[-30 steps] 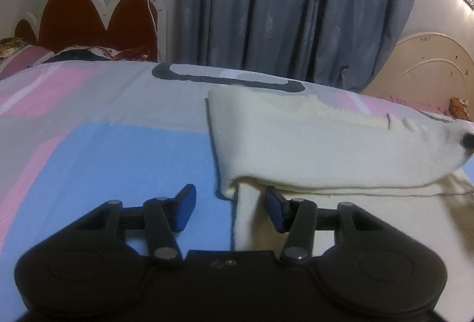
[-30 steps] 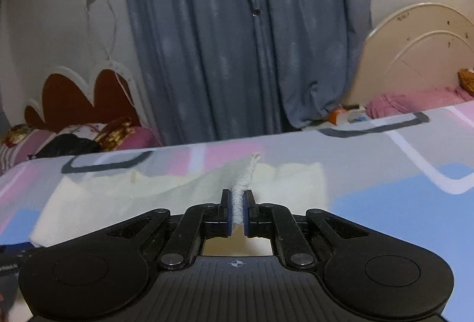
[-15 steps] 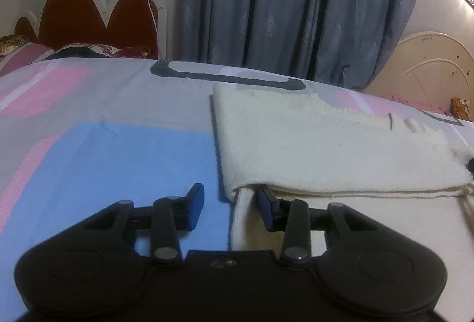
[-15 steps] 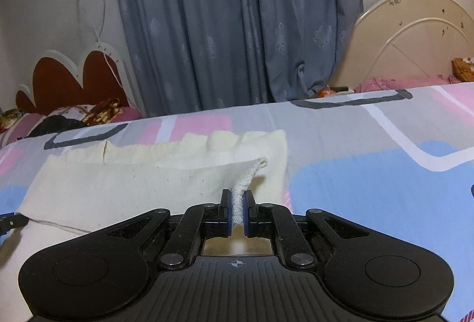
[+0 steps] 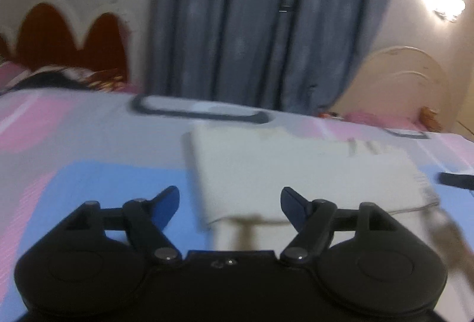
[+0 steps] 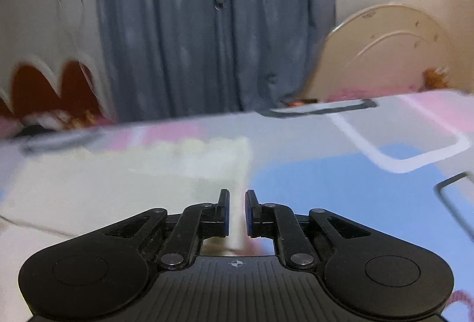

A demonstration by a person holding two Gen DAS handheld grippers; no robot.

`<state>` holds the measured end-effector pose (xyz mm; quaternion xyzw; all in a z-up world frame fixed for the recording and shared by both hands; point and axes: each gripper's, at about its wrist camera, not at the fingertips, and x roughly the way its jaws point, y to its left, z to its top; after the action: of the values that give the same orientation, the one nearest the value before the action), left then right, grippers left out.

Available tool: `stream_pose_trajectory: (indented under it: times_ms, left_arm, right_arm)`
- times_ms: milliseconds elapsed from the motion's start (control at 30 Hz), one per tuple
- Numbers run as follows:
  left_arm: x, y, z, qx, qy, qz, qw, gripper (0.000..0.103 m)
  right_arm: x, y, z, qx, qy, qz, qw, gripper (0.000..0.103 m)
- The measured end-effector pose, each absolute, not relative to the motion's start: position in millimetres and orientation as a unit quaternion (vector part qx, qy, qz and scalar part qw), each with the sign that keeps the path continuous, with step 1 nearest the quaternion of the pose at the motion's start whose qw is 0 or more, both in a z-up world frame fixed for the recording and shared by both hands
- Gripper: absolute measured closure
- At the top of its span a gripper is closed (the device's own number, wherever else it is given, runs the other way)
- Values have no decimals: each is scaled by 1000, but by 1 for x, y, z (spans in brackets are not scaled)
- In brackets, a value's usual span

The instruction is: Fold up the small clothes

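A cream knitted garment (image 5: 296, 171) lies folded over on the patterned bedsheet (image 5: 89, 144). My left gripper (image 5: 230, 199) is wide open and empty, just in front of the garment's near left corner. In the right wrist view the same garment (image 6: 124, 179) spreads to the left and ahead. My right gripper (image 6: 237, 203) has its jaws slightly apart with nothing between them, over the garment's near right edge. Both views are motion-blurred.
The bed sheet (image 6: 340, 194) has pink, blue and grey patches. A red scalloped headboard (image 5: 71, 37) and pillows stand far left, blue curtains (image 5: 266, 19) behind, a cream headboard (image 5: 397, 85) far right. The other gripper's dark tip (image 5: 456, 179) shows at right.
My right gripper has let go of the garment's edge and its jaws have parted. My left gripper has opened wider and drawn back a little. The folded layer now lies flat.
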<state>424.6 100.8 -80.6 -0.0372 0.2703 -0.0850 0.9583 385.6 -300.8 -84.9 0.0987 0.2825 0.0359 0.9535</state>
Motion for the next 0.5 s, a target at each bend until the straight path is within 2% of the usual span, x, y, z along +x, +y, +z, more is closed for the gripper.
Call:
stream_pose_trajectory:
  times_ms: [200, 267, 400, 500]
  left_arm:
    - [457, 44, -103, 3, 310, -104, 945, 33]
    - [453, 55, -114, 3, 322, -104, 941, 33]
    - [453, 69, -97, -19, 299, -98, 949, 32]
    - [477, 61, -84, -36, 275, -101, 955, 23]
  right_arm:
    - [402, -240, -95, 45, 306, 97, 946, 93]
    - [405, -248, -107, 28, 329, 60, 942, 93]
    - [400, -290, -107, 67, 321, 3, 945, 93]
    - [416, -277, -96, 77, 298, 29, 951, 93]
